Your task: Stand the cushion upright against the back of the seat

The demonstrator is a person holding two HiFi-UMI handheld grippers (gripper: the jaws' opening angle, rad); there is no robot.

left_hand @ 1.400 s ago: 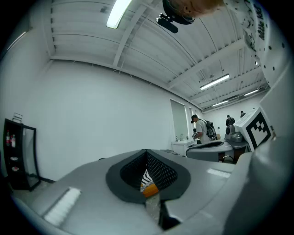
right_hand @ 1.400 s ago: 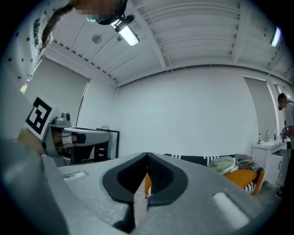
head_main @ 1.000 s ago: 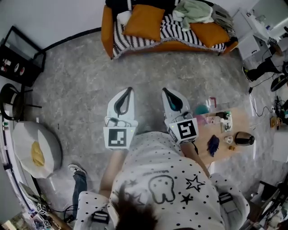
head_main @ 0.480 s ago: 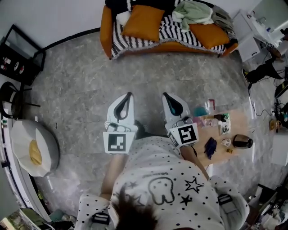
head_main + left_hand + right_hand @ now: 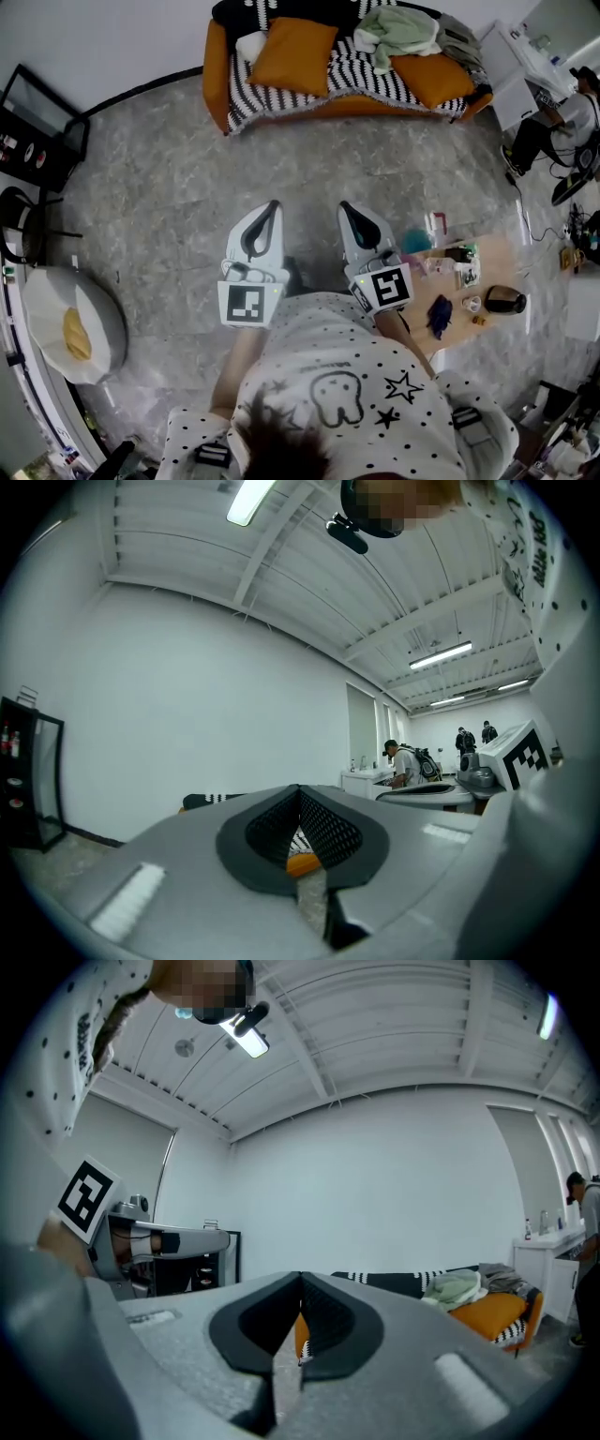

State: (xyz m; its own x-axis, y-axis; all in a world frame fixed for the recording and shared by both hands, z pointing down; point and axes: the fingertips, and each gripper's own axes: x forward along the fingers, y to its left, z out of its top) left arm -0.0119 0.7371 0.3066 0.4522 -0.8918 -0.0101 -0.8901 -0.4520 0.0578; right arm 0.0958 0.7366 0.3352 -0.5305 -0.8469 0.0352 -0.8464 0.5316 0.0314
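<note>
The sofa [image 5: 216, 66] has an orange frame and a seat covered by a black-and-white striped throw [image 5: 366, 70]. It stands at the far edge of a mottled grey floor [image 5: 169, 206]. A square, soft orange cushion [image 5: 298, 54] lies on the left half of the seat. A second orange cushion [image 5: 433, 73] lies on the right half, beside a crumpled pale-green cloth [image 5: 398, 28]. From the steep head view it cannot be determined whether either cushion leans on the backrest, and the frame edge cuts off the top of the backrest. The left gripper [image 5: 272, 204] and the right gripper [image 5: 344, 206] are grey moulded shells with dark, ribbed pads. They are held side by side over the floor, well apart from the sofa, pointing toward it. Each gripper view shows its pads pressed together at the tips with nothing between them; neither gripper touches anything. The marker cubes and the person's dotted shirt [image 5: 337, 375] hide the hands.
</note>
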